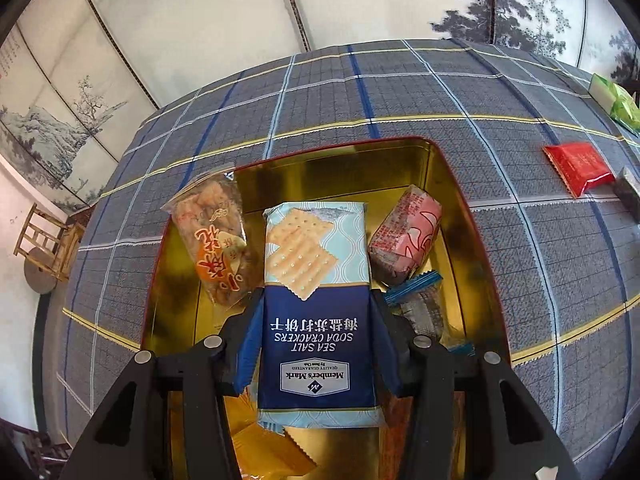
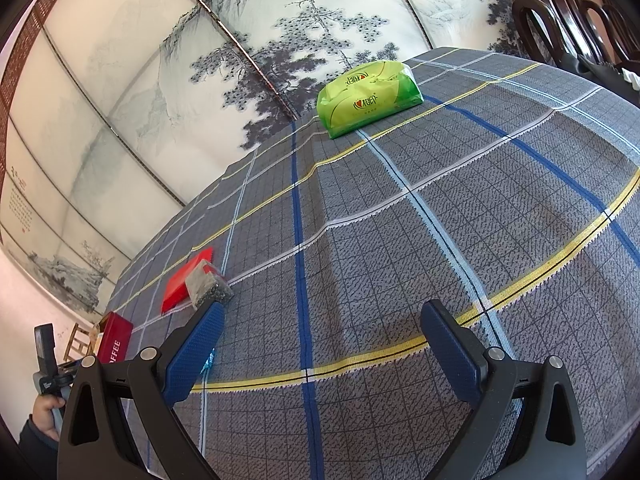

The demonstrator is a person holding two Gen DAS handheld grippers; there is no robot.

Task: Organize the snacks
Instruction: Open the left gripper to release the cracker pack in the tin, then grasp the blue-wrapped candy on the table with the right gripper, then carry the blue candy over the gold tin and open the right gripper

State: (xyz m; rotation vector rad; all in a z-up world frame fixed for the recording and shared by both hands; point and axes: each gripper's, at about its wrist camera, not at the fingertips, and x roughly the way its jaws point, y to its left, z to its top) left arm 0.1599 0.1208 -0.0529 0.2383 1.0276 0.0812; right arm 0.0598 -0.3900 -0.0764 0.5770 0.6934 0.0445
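My left gripper point(image 1: 316, 304) is shut on a blue pack of sea salt soda crackers point(image 1: 316, 280), held over a gold-lined tin point(image 1: 436, 160) with a red rim. Inside the tin lie a clear bag of fried snacks point(image 1: 212, 236) at the left, a pink wrapped snack point(image 1: 404, 240) at the right, a grey-and-blue packet point(image 1: 420, 304) below it and a yellow packet point(image 1: 268, 452) near the bottom. My right gripper point(image 2: 320, 324) stands open above bare tablecloth with nothing between its fingers. A red packet point(image 2: 184, 284) and a dark clear packet point(image 2: 208, 284) lie to its left.
A grey plaid cloth point(image 2: 400, 240) covers the table. A green tissue pack point(image 2: 368, 96) sits at the far edge. The tin's red side point(image 2: 114, 342) shows at the left, with a hand point(image 2: 46, 416) on the other gripper's handle. Dark chairs point(image 2: 568, 12) stand at the right.
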